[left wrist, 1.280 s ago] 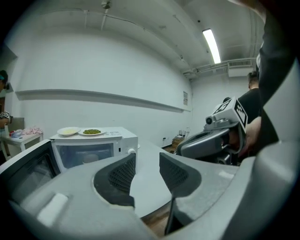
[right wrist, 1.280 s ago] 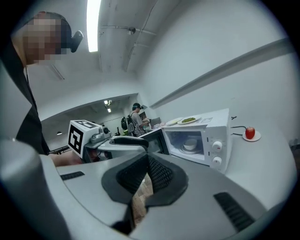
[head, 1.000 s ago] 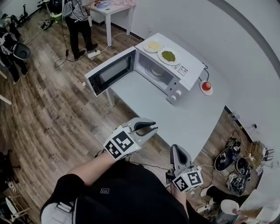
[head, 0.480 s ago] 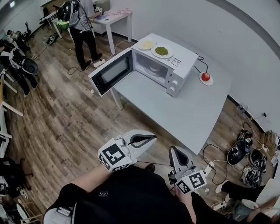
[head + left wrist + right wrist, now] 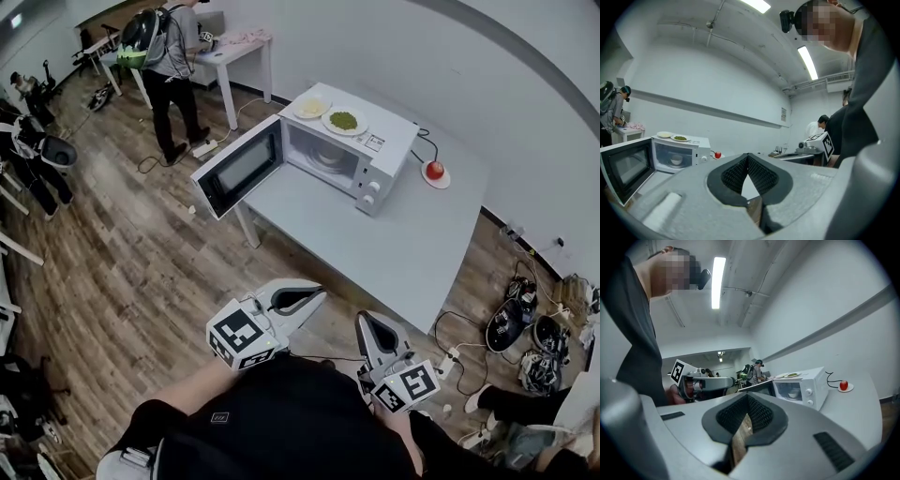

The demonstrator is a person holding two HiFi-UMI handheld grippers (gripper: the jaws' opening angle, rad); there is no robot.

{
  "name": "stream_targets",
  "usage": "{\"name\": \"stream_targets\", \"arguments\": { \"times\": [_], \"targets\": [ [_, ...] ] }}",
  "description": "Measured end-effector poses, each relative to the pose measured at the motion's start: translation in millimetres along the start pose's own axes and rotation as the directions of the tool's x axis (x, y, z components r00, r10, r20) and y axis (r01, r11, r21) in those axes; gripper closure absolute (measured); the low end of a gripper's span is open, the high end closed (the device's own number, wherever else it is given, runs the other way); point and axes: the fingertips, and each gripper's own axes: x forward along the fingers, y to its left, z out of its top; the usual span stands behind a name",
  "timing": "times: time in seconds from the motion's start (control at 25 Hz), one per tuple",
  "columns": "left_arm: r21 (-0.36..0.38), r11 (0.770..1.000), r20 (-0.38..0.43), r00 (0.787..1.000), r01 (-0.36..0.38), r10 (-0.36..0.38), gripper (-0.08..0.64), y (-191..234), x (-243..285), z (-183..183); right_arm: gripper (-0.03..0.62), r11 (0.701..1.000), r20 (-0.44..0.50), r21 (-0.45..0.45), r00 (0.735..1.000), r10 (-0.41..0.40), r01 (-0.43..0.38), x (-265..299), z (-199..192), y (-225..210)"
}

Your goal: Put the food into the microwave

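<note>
A white microwave point(image 5: 375, 150) stands on the pale table point(image 5: 394, 244) with its door point(image 5: 239, 167) swung open to the left; a bowl point(image 5: 328, 157) sits inside. On its top lie a plate of green food point(image 5: 344, 120) and a plate of yellow food point(image 5: 312, 107). A red apple point(image 5: 435, 171) rests on a small dish to the right. My left gripper point(image 5: 314, 298) and right gripper point(image 5: 367, 323) hang over the floor, short of the table's near edge. Both are shut and hold nothing. The left gripper view shows the left gripper point(image 5: 748, 155) with the microwave point(image 5: 679, 152) far off.
A person with a backpack point(image 5: 169, 56) stands at a small white table point(image 5: 234, 42) at the back left. Another person point(image 5: 33, 150) is at the left edge. Cables and shoes point(image 5: 525, 328) litter the floor beside the table's right corner.
Both grippers have drawn back from the table's near edge to over the floor, and the table looks farther away. The left jaws have closed from slightly apart.
</note>
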Motion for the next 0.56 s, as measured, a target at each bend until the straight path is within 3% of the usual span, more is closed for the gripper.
{"name": "stream_targets", "arguments": {
  "times": [0.56],
  "targets": [
    [-0.029,0.998,0.003,0.999,-0.053,0.053,0.552,32,-9,-6,0.580,0.999,-0.031,-0.023,0.999,0.029,-0.029,32,2,-2]
  ]
}}
